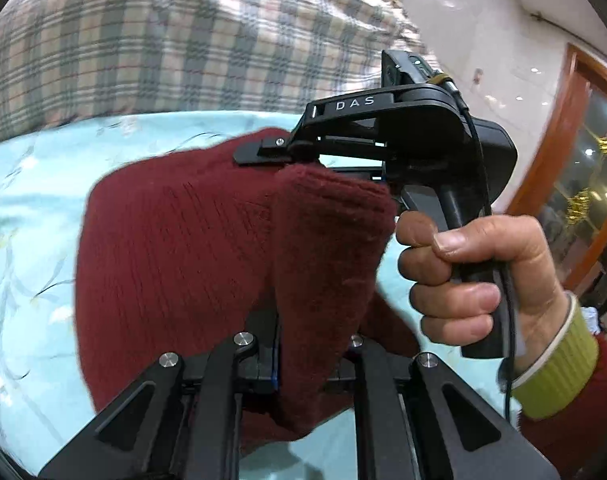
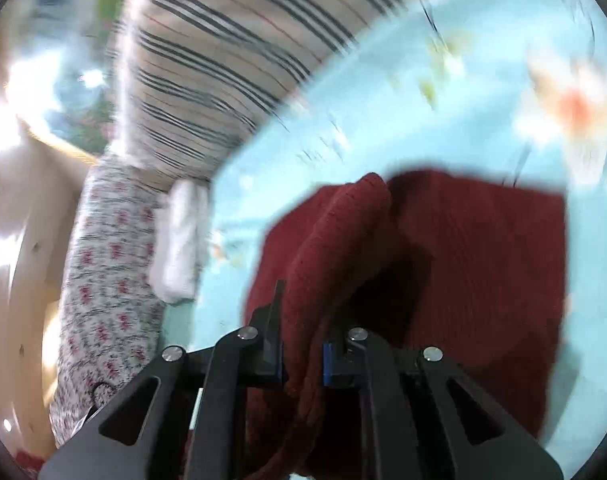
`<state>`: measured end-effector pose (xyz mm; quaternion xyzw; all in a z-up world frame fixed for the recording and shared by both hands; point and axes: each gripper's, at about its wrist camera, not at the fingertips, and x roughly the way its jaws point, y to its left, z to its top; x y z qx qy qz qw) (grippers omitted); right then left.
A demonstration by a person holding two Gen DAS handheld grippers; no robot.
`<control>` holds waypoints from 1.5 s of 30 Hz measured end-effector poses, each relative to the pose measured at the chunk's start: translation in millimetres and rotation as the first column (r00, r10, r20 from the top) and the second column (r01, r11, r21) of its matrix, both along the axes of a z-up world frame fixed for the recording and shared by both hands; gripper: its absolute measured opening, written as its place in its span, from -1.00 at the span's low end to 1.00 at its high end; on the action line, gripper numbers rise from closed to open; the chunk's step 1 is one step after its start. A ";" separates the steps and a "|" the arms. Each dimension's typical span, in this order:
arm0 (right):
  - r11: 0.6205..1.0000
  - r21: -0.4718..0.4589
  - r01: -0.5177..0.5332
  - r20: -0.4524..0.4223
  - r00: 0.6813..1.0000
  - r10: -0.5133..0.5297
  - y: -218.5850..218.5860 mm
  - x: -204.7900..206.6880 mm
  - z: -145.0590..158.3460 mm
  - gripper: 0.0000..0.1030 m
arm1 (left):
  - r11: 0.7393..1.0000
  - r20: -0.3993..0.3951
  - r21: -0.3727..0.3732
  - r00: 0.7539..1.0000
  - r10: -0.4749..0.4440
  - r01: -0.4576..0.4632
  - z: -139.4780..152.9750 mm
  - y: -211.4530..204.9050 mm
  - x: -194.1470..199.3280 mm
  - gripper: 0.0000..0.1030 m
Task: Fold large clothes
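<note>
A dark red knitted sweater [image 1: 175, 248] lies on a light blue flowered bed sheet [image 1: 31, 240]. In the left wrist view my left gripper [image 1: 311, 360] is shut on a raised fold of it, and the cloth hides the fingertips. Just beyond, a person's hand [image 1: 463, 280] holds my right gripper [image 1: 271, 156], with a thick fold of sweater hanging from its fingers. In the blurred right wrist view, the right gripper [image 2: 301, 356] has a bunched ridge of the sweater [image 2: 483, 260] filling the gap between its pads. The rest of the sweater lies flat on the sheet [image 2: 383, 100].
A plaid quilt [image 1: 143, 40] is piled at the far side of the bed; it is the striped quilt [image 2: 223, 80] in the right wrist view. A small-flowered pillow [image 2: 103, 280] and a white folded cloth [image 2: 179, 240] lie at the left. A wooden door frame [image 1: 563, 140] stands at the right.
</note>
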<state>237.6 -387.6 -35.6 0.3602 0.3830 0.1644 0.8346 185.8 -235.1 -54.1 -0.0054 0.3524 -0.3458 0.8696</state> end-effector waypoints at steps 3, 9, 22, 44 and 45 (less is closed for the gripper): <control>0.999 -0.035 0.022 0.053 0.998 -0.020 -21.5 -14.9 12.1 -0.74 | 0.999 -0.023 0.009 0.999 -0.030 0.031 -10.6 -20.4 2.7 -0.78; 0.995 -0.062 0.077 -0.094 0.992 -0.083 -54.9 -16.8 -45.3 -0.74 | 0.995 -0.095 0.086 0.995 -0.042 0.050 -54.9 -43.1 7.6 -0.78; 0.989 -0.116 0.092 -0.102 0.989 -0.104 -46.1 -49.1 -37.9 -0.34 | 0.990 -0.106 0.108 0.991 -0.078 0.089 -50.4 -47.4 10.5 -0.72; 0.979 -0.136 0.151 -0.093 0.982 -0.164 -50.5 -83.8 -21.0 0.38 | 0.982 -0.431 -0.128 0.899 0.074 -0.142 -25.0 103.2 85.5 0.59; 0.980 -0.134 0.149 -0.101 0.981 -0.163 -50.7 -82.0 -23.4 0.38 | 0.982 -0.465 -0.128 0.883 0.063 -0.137 -35.5 100.8 95.3 0.59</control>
